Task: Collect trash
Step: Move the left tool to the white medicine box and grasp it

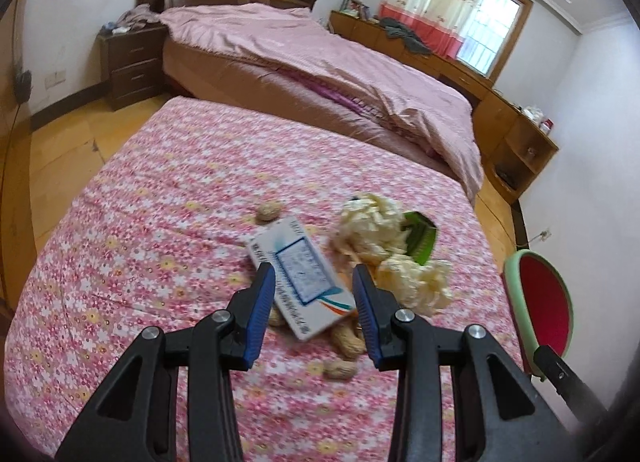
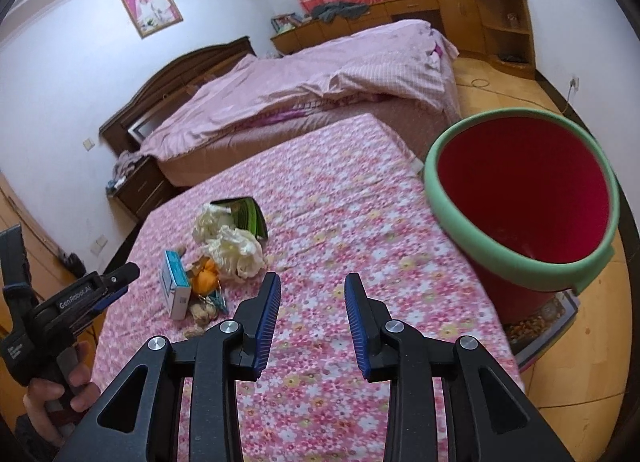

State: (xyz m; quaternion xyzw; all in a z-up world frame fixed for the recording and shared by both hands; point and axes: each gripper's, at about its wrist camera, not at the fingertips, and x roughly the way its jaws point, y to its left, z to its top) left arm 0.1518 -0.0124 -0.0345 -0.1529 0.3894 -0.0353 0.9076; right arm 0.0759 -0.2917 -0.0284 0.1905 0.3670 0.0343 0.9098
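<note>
Left hand-held gripper (image 1: 314,288): jaws parted, empty, poised over the small carton (image 1: 301,280) at frame centre. Right hand-held gripper (image 2: 312,294): jaws parted, empty, above the floral worktop (image 2: 360,221). Crumpled tissues (image 2: 232,242) lie centre left; red bin (image 2: 524,197) right.

A pink cloth (image 1: 160,221) with small white and yellow flowers covers the table. The bin (image 2: 520,197) is red with a pale green rim. Crumpled tissue (image 1: 372,221) is cream, the small box (image 1: 304,278) white and blue, the claw pads (image 2: 267,318) blue.
</note>
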